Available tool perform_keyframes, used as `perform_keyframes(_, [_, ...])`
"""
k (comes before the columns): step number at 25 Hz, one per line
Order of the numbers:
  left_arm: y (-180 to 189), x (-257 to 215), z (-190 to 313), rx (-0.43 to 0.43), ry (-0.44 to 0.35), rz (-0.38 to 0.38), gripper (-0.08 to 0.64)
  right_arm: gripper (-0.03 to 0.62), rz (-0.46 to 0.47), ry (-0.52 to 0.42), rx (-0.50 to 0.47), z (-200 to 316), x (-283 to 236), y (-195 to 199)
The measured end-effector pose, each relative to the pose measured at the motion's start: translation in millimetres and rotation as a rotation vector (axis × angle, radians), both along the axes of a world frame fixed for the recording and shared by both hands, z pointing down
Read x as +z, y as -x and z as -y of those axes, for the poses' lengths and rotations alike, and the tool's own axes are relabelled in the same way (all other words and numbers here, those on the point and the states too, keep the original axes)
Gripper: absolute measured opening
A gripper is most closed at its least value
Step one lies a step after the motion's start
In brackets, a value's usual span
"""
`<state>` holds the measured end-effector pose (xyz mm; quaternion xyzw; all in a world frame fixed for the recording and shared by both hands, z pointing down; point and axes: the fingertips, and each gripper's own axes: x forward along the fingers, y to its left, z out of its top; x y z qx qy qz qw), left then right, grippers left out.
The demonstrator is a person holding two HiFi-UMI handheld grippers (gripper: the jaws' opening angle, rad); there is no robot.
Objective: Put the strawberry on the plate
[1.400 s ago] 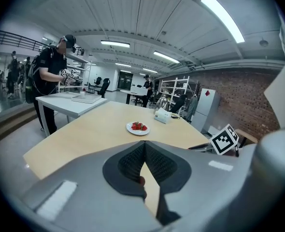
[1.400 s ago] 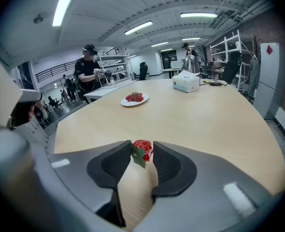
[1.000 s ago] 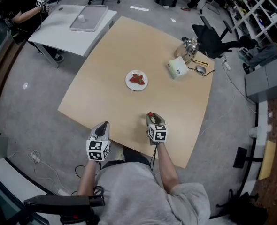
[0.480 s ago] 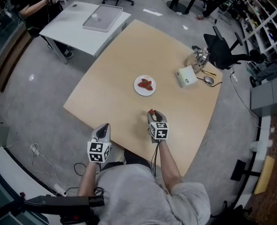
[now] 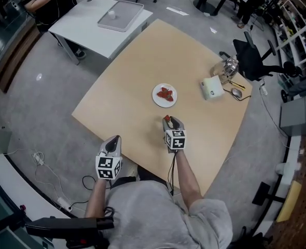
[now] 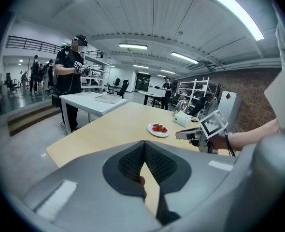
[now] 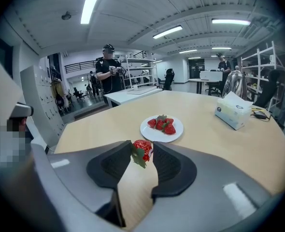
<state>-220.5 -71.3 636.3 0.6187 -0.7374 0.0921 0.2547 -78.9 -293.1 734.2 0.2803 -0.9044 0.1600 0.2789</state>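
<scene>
The left tool (image 5: pixel 113 139), pressed together on nothing, hangs at the counter's (image 5: pixel 127 71) near edge. The right tool (image 5: pixel 167 119) pinches the strawberry (image 7: pixel 142 149) at its tips, just short of the plate (image 5: pixel 156 93) of berries (image 5: pixel 166 94). The strawberry looks light, soft and easily bruised, so a gentle grip across its body suits; the counter is smooth, level wood in a big workshop.

Opens as a wide hall with a glossy grey floor (image 5: pixel 33 102), a ribbed pale ceiling (image 6: pixel 152 13) hung with long strip lights (image 6: pixel 133 46), and a red brick wall (image 6: pixel 249 88) on one side. Holds a large light-wood table (image 5: pixel 127 82) in the middle, a white desk (image 5: pixel 83 32) bearing a grey tray (image 5: pixel 120 15) just beyond its far corner, black office chairs (image 5: pixel 251 56) and white open shelving (image 5: pixel 298 25) at the far right. Has loose cables (image 5: pixel 39 165) trailing over the floor beside the table's left edge.
</scene>
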Motion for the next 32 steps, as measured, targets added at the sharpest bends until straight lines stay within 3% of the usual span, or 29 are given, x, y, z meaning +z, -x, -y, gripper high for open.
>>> perform_keyframes(32, [31,27,31,-0.055,0.100,-0.038,0.018,0.149,-0.028,0.065,-0.025,69,50,57])
